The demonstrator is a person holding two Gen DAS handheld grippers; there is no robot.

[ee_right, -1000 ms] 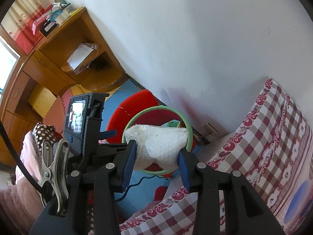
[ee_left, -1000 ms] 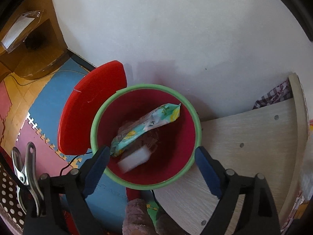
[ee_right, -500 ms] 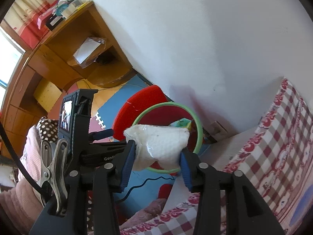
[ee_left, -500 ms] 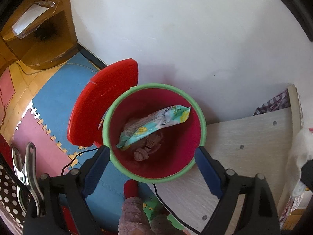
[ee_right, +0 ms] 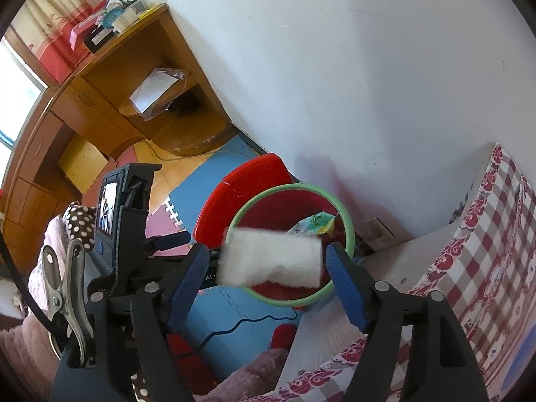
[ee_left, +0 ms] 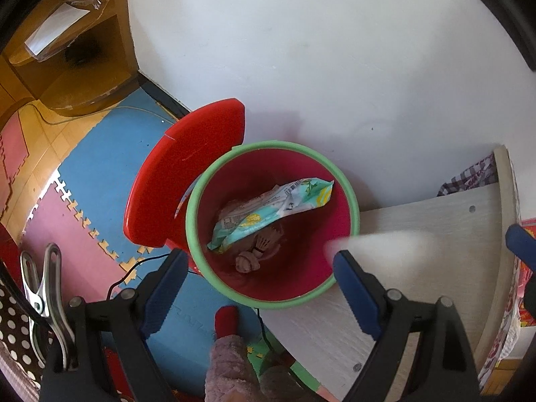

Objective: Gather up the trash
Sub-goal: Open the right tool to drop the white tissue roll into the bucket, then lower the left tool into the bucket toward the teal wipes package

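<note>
My right claw (ee_right: 266,264) is opening now: half a second ago its blue pads pinched the white tissue wad (ee_right: 271,259), now there are gaps on both sides and the wad is motion-blurred between the jaws, so I read it as released and dropping, not gripped. It sits in line with the red bin (ee_right: 291,296) with the green rim, lid flipped back against the wall, so the drop looks aimed right. In the left wrist view the same wad (ee_left: 378,243) shows as a white smear at the bin's right rim (ee_left: 204,258), over the pale bed board (ee_left: 435,227), so I can't tell if it clears the rim or clips it. Bin already holds a teal wipes packet (ee_left: 268,209) and some crumpled bits under it. My left claw (ee_left: 258,293) is wide open, nothing in it, hanging over the near edge of the bin; compared with a second ago the bin sits more to the right in its view. Judgement: this piece is nearly collected if it falls inside; otherwise I need to re-pick it off the board or floor mat (ee_left: 100,181).
</note>
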